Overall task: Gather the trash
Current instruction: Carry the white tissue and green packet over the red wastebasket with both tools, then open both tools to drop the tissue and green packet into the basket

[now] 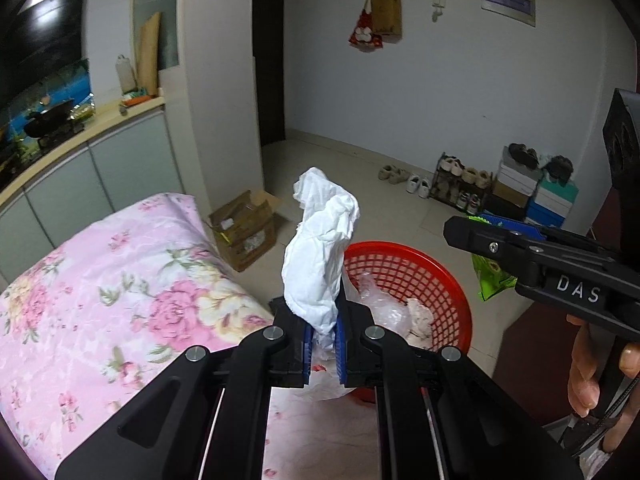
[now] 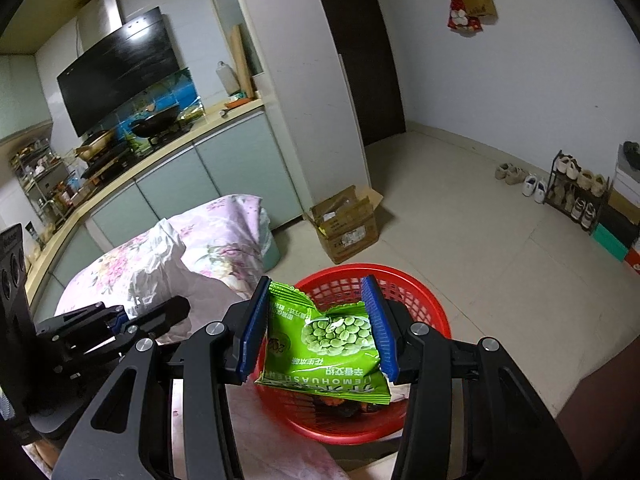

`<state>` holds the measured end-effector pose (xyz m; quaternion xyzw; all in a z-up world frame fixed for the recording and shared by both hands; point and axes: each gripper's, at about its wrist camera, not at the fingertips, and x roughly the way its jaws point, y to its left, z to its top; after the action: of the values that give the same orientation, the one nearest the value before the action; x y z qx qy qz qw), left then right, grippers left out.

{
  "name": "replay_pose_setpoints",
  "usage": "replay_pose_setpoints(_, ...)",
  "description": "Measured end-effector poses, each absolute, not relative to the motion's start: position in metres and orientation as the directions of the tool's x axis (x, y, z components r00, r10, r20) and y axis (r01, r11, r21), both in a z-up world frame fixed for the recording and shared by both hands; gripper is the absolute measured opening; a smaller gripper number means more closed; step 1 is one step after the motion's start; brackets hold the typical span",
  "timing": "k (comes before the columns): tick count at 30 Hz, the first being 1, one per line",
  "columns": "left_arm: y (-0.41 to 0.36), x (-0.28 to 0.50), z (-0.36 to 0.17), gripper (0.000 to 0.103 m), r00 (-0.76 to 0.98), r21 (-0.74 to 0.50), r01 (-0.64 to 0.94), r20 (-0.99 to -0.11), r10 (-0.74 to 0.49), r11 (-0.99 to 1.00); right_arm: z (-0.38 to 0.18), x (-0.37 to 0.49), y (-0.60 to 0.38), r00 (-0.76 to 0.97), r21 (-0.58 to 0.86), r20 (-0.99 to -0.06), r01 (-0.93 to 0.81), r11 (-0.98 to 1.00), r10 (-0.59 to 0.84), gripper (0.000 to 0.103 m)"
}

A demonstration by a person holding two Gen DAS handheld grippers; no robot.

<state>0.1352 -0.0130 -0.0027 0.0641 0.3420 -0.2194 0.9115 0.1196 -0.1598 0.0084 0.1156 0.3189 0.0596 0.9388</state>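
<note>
Tissue [image 1: 320, 252] clamped in left hand-held gripper [image 1: 323, 344]

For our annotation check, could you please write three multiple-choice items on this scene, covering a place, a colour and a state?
1. Where does the cardboard box stand?
A. on the floor by the white pillar
B. on the kitchen counter
C. on the shoe rack

2. What colour is the basket?
A. blue
B. red
C. white

3. What is the state of the left hand-held gripper?
A. open and empty
B. shut on the white tissue
C. shut on a shoe

Answers:
1 A, the box sits on the tiles beside the pillar.
2 B, its mesh wall is red in both views.
3 B, the white tissue is pinched between its blue pads; the right hand-held gripper holds the green snack packet.
</note>
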Motion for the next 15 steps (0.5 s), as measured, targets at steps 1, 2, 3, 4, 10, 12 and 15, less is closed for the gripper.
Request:
replay_pose_setpoints(1,-0.016,0.138,-0.005,0.008,0.658,-0.043,0.451,-0.658,-0.365,0.891,0.007,0.120,-0.162,0.788,0.258,-0.587,-0.032,0.966,0.183,0.045)
replay_pose_setpoints(2,-0.019,0.139,-0.007,0.008,0.650,-0.050,0.456,-0.663,-0.371,0.888,0.007,0.121,-0.165,0.787,0.262,-0.590,-0.025,0.965,0.181,0.045)
replay_pose_setpoints(3,-0.022,0.141,-0.009,0.008,0.641,-0.058,0.462,-0.668,-0.378,0.885,0.006,0.122,-0.168,0.786,0.267,-0.593,-0.017,0.964,0.178,0.045)
replay_pose_setpoints(4,-0.023,0.143,-0.011,0.008,0.634,-0.063,0.466,-0.672,-0.382,0.883,0.005,0.122,-0.170,0.785,0.270,-0.594,-0.012,0.963,0.177,0.045)
replay_pose_setpoints(10,-0.041,0.158,-0.027,0.008,0.582,-0.090,0.492,-0.706,-0.404,0.866,-0.004,0.130,-0.184,0.773,0.297,-0.609,0.017,0.955,0.176,0.045)
replay_pose_setpoints(12,-0.047,0.161,-0.033,0.008,0.572,-0.088,0.493,-0.717,-0.399,0.865,-0.008,0.136,-0.187,0.764,0.308,-0.619,0.021,0.951,0.184,0.045)
replay_pose_setpoints(15,-0.056,0.167,-0.043,0.008,0.555,-0.081,0.502,-0.734,-0.393,0.861,-0.016,0.145,-0.188,0.745,0.320,-0.637,0.023,0.947,0.197,0.045)
